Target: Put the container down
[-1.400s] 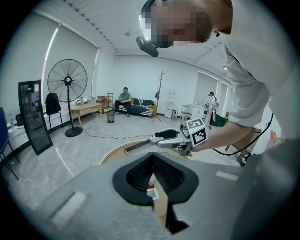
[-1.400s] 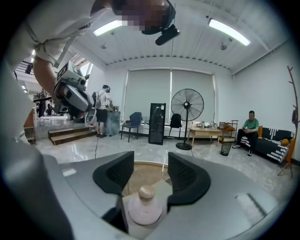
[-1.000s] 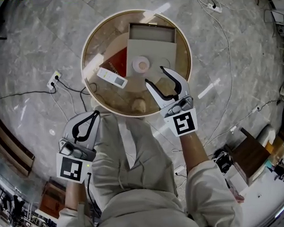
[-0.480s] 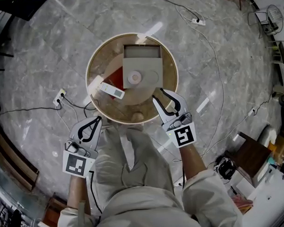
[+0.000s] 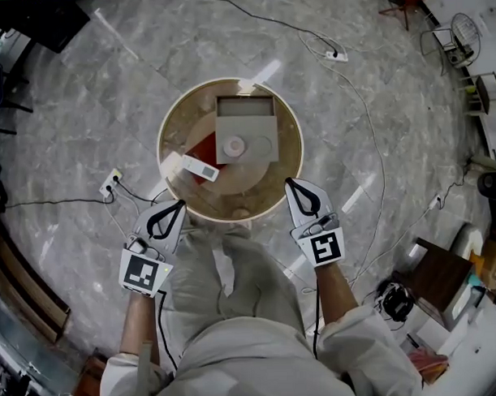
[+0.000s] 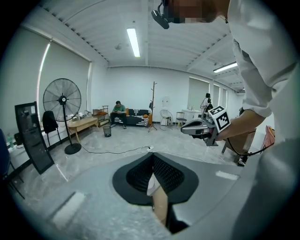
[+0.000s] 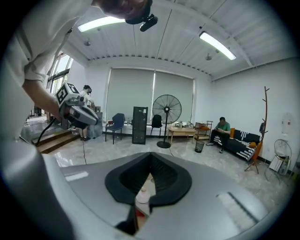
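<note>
Grey left gripper [image 5: 176, 204] and right gripper [image 5: 295, 184] both keep fingers clenched, empty.

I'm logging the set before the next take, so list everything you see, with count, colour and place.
Round table: one, wood-coloured rim with a clear top, on the marble floor in front of the person.
Container: one, grey-beige box, on the table's far half.
Disc: one, white, on the container.
Flat item: one, red, left of the container.
Slim device: one, white, on the table's left side.
Small rounded object: one, beige, at the table's near edge.
Power strips: two, white, on the floor, one left of the table and one far right.
Standing fan: one, black, by the wall.
Seated person: one, green top, on the sofa.
Grippers: two, grey, shut and empty; left gripper, right gripper.
</note>
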